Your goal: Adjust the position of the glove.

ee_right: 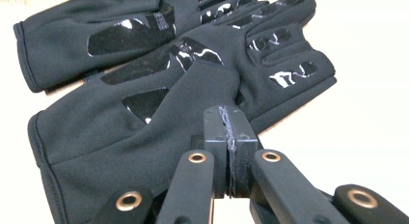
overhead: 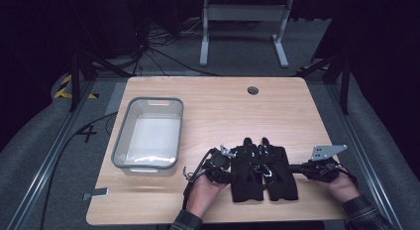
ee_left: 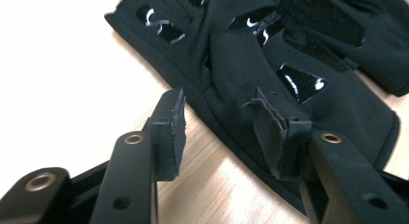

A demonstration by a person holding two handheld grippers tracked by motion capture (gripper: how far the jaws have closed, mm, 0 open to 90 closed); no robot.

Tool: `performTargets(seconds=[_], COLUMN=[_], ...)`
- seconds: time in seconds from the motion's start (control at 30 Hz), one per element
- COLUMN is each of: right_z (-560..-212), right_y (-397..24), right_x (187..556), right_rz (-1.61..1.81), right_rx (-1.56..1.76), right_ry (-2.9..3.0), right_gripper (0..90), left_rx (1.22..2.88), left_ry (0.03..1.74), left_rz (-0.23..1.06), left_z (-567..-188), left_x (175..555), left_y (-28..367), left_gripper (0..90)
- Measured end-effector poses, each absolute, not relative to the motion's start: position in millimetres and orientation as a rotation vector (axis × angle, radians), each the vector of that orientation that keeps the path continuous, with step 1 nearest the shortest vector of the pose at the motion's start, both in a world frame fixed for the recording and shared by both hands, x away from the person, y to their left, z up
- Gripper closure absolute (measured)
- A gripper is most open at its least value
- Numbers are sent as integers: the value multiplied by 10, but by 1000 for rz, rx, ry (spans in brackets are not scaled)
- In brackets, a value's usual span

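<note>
A pair of black gloves point(overhead: 262, 168) lies flat, side by side, near the table's point(overhead: 218, 103) front edge, right of centre, cuffs toward the person. The left gripper point(overhead: 229, 163) sits at the pair's left side, its jaws apart and straddling the edge of the nearer glove point(ee_left: 270, 69) without gripping it. The right gripper point(overhead: 296, 167) meets the pair from the right, its jaws pressed together, apparently pinching nothing, just over the other glove point(ee_right: 159, 113). An empty grey bin point(overhead: 148, 133) stands toward the table's left edge, well apart. Judging from this, nothing is lifted yet; grasping and any moving toward the bin remain.
</note>
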State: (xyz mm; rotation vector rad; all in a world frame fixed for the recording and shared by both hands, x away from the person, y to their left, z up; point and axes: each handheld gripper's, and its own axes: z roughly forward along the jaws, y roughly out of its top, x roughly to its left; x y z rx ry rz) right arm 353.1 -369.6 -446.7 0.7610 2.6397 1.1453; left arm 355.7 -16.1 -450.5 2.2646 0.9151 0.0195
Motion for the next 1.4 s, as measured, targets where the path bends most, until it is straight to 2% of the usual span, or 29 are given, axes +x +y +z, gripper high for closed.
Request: performTargets(seconds=[0.17,0.27,0.4,0.53,0.77,1.4], right_z=[-4519,-4524,-4525,-4524,-4527,-4532], right_y=[-3657,-3653,-3653,-3654,-3646,-3536], right_x=[3540,3541,3542,3546,3549,3581], right_rz=[1081,1068,1065,1064,1073,1087], right_rx=[749,743,742,740,736,707], right_ry=[2670,2673,2675,2679,2681,2703], right_gripper=[900,900,900,900,900,900], left_rx=[2299,2324,2327,2309,2236,2075], left_ry=[892,881,886,880,875,768], left_rz=[61,97,87,67,19,48], left_z=[-4535,-4528,-4527,-4525,-4447,-4085], left_x=[3537,3516,3524,3540,3552,3584], left_y=[-231,-257,-260,-243,-188,-217], left_gripper=[561,633,781,854,866,869])
